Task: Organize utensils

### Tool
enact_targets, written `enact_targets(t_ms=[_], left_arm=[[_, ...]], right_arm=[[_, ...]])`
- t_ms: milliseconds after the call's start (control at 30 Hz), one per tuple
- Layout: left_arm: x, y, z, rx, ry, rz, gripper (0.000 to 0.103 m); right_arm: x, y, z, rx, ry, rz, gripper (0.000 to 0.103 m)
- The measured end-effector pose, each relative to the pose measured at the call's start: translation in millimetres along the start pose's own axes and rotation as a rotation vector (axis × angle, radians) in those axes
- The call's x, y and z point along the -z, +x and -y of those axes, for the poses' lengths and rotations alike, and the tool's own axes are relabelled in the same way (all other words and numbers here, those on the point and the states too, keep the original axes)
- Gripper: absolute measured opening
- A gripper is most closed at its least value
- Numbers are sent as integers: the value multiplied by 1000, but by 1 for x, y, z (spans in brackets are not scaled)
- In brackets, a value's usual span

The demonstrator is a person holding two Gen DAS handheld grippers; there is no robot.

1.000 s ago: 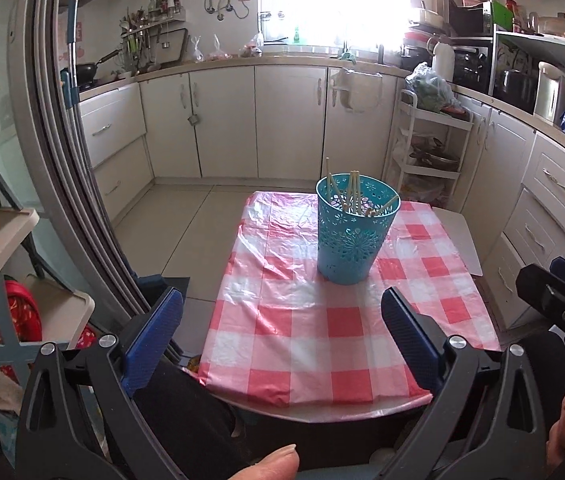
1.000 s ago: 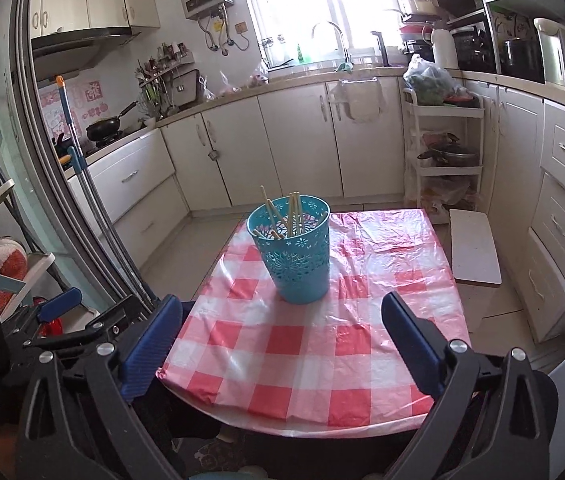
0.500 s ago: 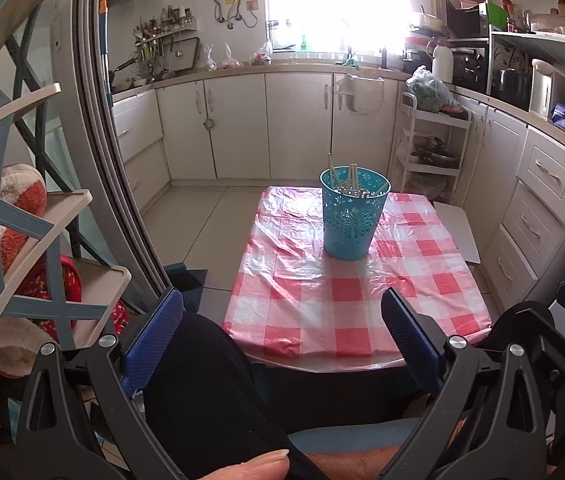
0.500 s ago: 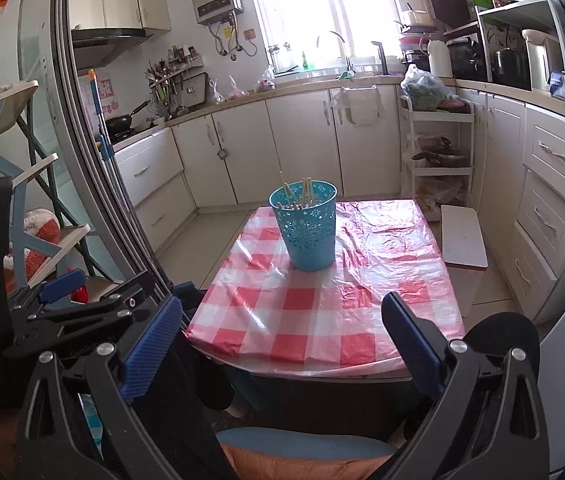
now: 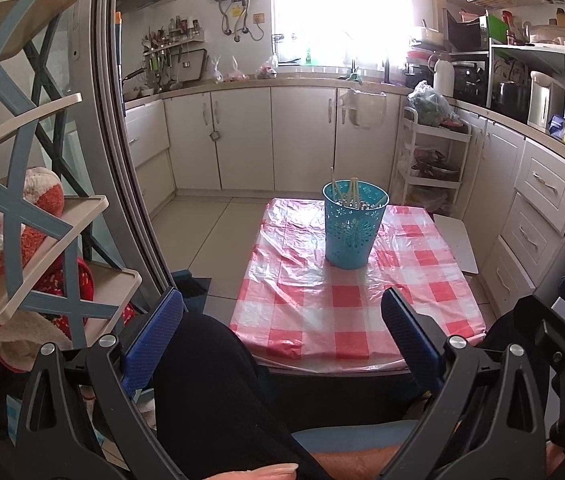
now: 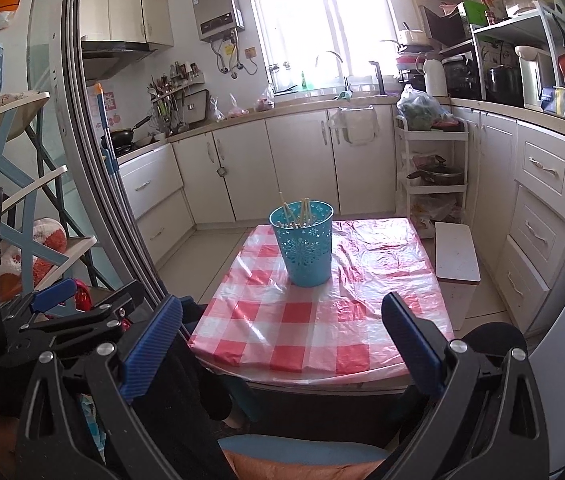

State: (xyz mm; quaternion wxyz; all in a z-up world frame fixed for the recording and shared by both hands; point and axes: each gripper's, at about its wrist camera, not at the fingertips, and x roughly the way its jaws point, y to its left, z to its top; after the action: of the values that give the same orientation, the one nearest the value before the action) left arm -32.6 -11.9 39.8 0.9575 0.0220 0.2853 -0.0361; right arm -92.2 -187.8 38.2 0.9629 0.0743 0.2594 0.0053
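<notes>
While grippers gape, holder beyond

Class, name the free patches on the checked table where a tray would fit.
Free: the near half of the red-and-white checked plastic tablecloth, between the perforated turquoise plastic basket of wooden chopsticks and the front edge; also its far right corner. The basket occupies the rear middle.

Left gripper, right gripper: jaws wide apart, empty.
</notes>
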Motion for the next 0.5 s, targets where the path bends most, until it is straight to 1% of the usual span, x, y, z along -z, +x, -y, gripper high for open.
enact_targets(t_ms=[500], left_arm=[[-2, 2, 2, -8, 13, -1, 96]], right_arm=[[1, 7, 4, 0, 18, -35, 96]])
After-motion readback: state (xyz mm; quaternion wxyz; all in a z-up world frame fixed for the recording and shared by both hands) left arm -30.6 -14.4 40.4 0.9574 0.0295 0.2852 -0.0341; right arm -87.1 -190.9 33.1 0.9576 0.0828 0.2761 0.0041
